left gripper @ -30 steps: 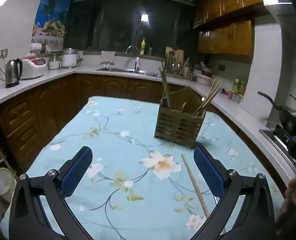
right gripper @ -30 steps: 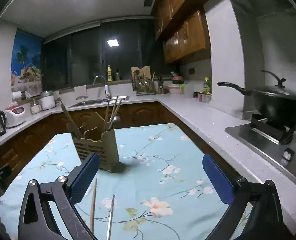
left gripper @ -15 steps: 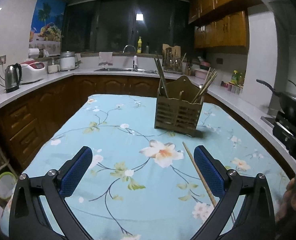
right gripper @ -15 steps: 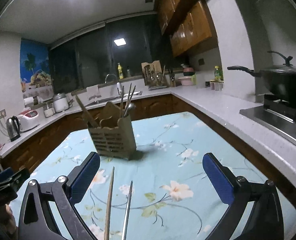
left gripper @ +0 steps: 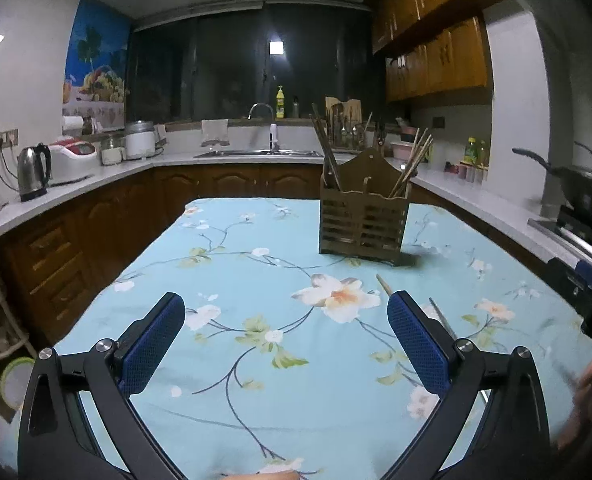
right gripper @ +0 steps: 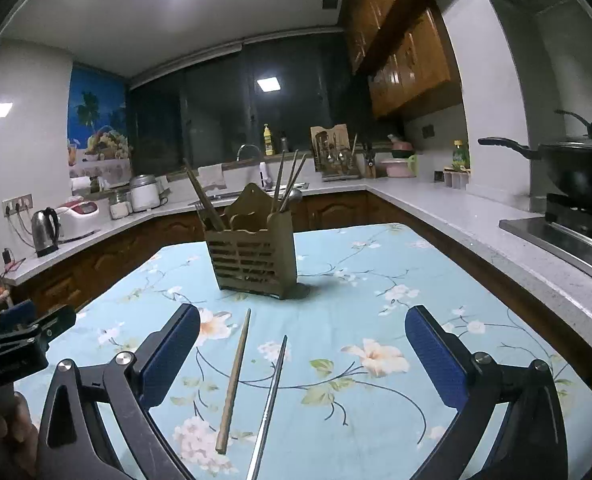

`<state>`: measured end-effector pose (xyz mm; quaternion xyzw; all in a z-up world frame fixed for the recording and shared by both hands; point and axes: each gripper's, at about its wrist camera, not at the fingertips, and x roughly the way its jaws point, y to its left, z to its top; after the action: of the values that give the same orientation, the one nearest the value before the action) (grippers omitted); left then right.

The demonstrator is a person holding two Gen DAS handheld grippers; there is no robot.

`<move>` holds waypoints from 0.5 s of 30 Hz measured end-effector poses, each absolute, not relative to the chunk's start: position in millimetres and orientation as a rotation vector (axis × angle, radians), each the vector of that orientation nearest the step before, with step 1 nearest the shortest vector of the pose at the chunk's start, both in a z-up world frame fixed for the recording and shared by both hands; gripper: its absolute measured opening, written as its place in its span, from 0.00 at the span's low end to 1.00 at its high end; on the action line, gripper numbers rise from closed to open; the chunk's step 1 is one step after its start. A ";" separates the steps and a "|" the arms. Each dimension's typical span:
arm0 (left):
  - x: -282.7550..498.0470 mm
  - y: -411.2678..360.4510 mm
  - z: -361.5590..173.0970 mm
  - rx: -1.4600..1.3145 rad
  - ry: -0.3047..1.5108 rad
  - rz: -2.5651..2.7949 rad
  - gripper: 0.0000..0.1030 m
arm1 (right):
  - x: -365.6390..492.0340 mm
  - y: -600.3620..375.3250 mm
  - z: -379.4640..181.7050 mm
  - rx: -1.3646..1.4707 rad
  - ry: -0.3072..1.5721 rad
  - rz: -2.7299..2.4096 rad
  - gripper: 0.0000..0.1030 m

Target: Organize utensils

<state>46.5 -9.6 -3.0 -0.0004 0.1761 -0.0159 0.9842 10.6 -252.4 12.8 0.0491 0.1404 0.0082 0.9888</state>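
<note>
The left gripper (left gripper: 282,338) is hovering with blue-padded jaws spread wide, gripping nothing. At its one o'clock the slatted wooden utensil caddy (left gripper: 363,220) is standing on the floral blue tablecloth (left gripper: 232,280). The right gripper (right gripper: 301,354), likewise gaping and empty, is framing a wooden chopstick (right gripper: 235,380) and a thin metal chopstick (right gripper: 270,404) lying side by side, apart, at six o'clock of the caddy.

Home kitchen: sink (left gripper: 258,153), wok (right gripper: 575,164) on stove (wooden cabinets (left gripper: 435,60)).

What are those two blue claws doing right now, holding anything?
Left gripper: open, holding nothing.
Right gripper: open, holding nothing; the wooden chopstick and metal chopstick lie on the tablecloth between its fingers.
</note>
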 end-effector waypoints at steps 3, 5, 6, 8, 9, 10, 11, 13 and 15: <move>44.2 -10.6 -5.5 0.013 0.351 -0.025 1.00 | 7.3 -249.7 11.7 0.085 0.267 0.028 1.00; 43.3 -9.7 -6.3 0.010 0.351 -0.025 1.00 | 5.5 -247.2 11.0 0.071 0.256 0.034 1.00; 42.7 -8.9 -7.7 0.009 0.349 -0.022 1.00 | 4.7 -245.9 10.3 0.064 0.253 0.036 1.00; 41.8 -8.1 -8.4 0.010 0.347 -0.020 1.00 | 3.1 -243.9 9.0 0.053 0.246 0.039 1.00; 41.3 -8.0 -9.6 0.011 0.346 -0.018 1.00 | 2.6 -243.1 8.8 0.051 0.243 0.041 1.00; 40.7 -7.5 -9.8 0.011 0.344 -0.017 1.00 | 2.0 -242.8 8.3 0.048 0.240 0.041 1.00; 40.2 -7.2 -9.8 0.013 0.342 -0.017 1.00 | 1.8 -242.6 7.6 0.046 0.238 0.040 1.00; 39.7 -6.9 -9.9 0.017 0.340 -0.010 1.00 | 2.3 -242.6 7.5 0.049 0.240 0.045 1.00; 39.8 -6.2 -9.1 0.015 0.337 -0.013 1.00 | 1.3 -242.5 6.8 0.053 0.238 0.045 1.00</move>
<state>39.8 -6.2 -9.1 0.0072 0.1677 -0.0063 0.9858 1.3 -242.5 6.8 0.0264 0.1189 0.0225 0.9923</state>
